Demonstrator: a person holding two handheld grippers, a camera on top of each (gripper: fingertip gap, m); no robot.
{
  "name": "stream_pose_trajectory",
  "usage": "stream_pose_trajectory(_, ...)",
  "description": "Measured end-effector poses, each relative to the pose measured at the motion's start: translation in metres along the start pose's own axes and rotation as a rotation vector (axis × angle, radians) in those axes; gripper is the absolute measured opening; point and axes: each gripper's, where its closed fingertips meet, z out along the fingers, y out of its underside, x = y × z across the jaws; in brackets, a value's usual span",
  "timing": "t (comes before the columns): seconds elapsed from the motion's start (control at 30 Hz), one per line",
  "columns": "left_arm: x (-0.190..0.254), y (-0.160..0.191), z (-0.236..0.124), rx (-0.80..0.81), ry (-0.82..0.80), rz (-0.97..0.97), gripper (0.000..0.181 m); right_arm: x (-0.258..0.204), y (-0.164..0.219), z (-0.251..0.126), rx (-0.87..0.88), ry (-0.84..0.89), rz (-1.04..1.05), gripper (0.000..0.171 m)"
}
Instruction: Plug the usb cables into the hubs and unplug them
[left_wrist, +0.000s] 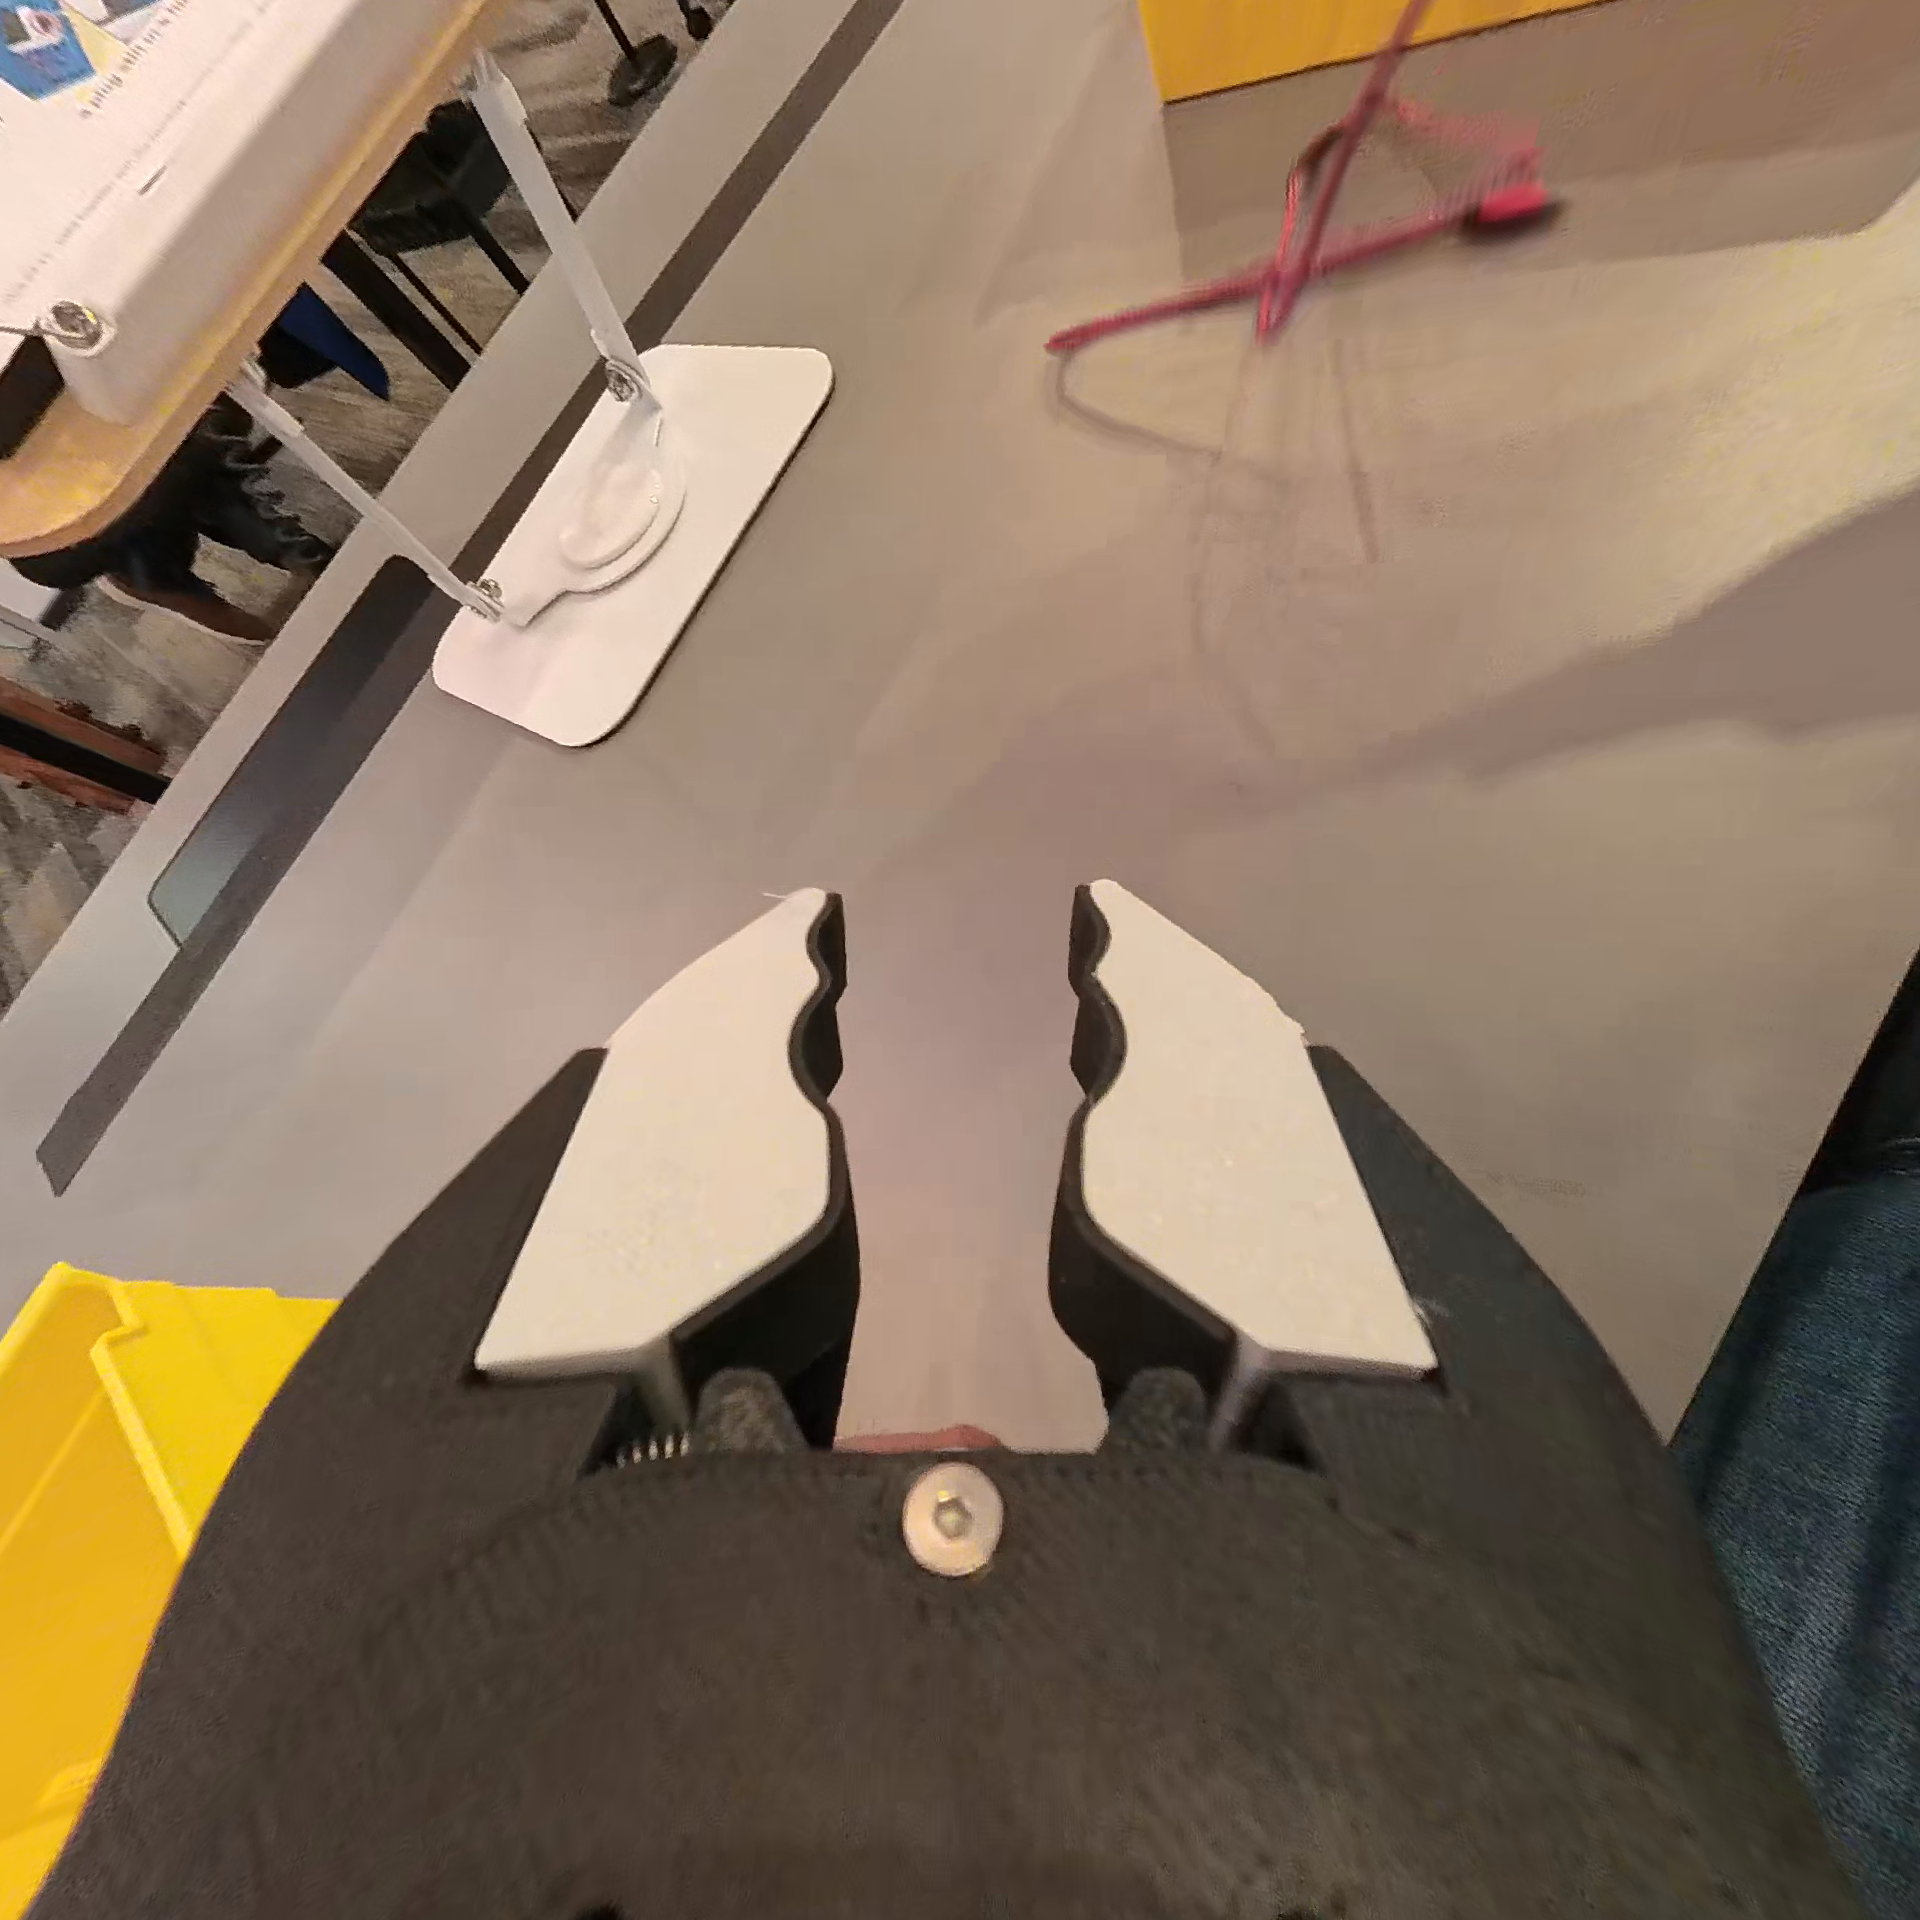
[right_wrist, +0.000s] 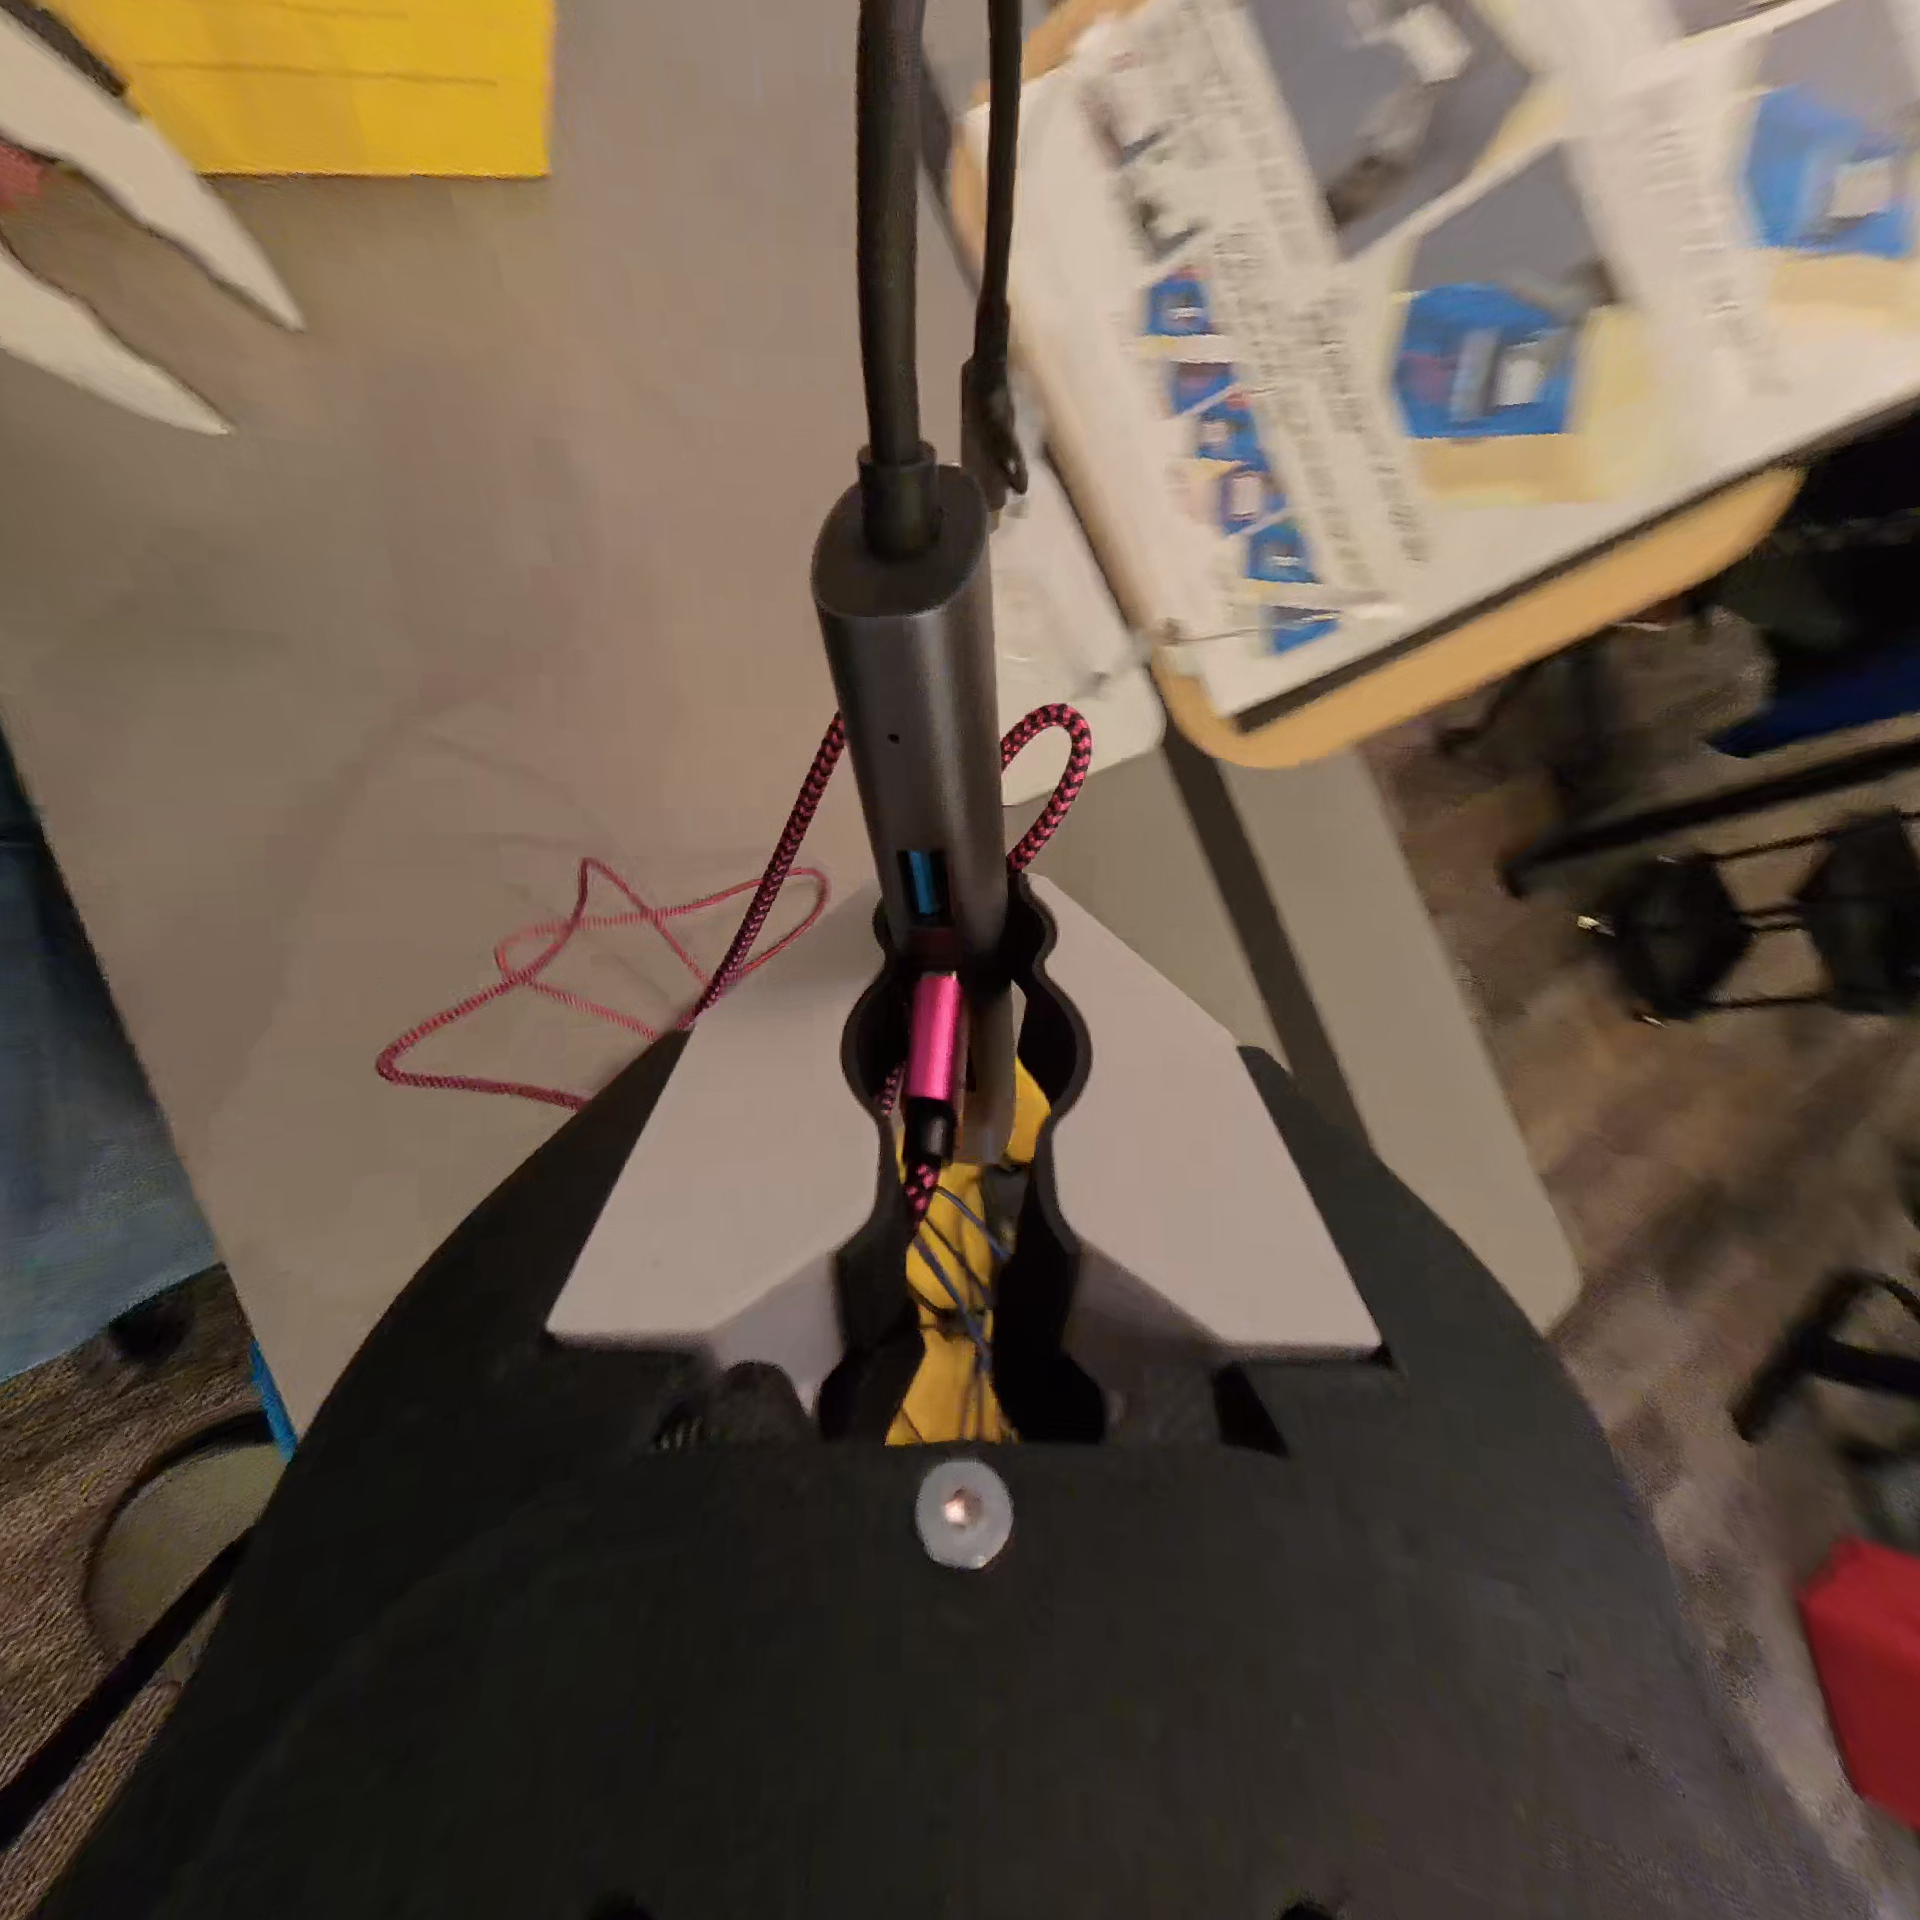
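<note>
right gripper (right_wrist: 961, 935) | jaws clamped on grey USB hub (right_wrist: 914, 717), lifted off table (right_wrist: 416, 582) | pink braided USB cable (right_wrist: 769, 914) plugged in, plug between jaws | left gripper (left_wrist: 958, 935) | jaws narrowly parted, empty | cable loops ahead-right

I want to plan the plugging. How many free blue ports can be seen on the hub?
1. The blue port sits on the hub side just above the right gripper, whose fingers clamp the hub. Others may be hidden between them.
</note>
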Motion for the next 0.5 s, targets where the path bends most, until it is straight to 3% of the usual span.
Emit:
stream_pose_trajectory(0.03, 0.002, 0.001, 0.002, -0.005, 0.008, -0.002, 0.040, 0.013, -0.004, -0.016, 0.007, 0.034, 0.006, 0.014)
stream_pose_trajectory(0.5, 0.017, 0.013, 0.021, -0.059, 0.065, -0.002, 0.040, 0.176, -0.044, -0.216, 0.072, 0.542, 0.071, 0.014)
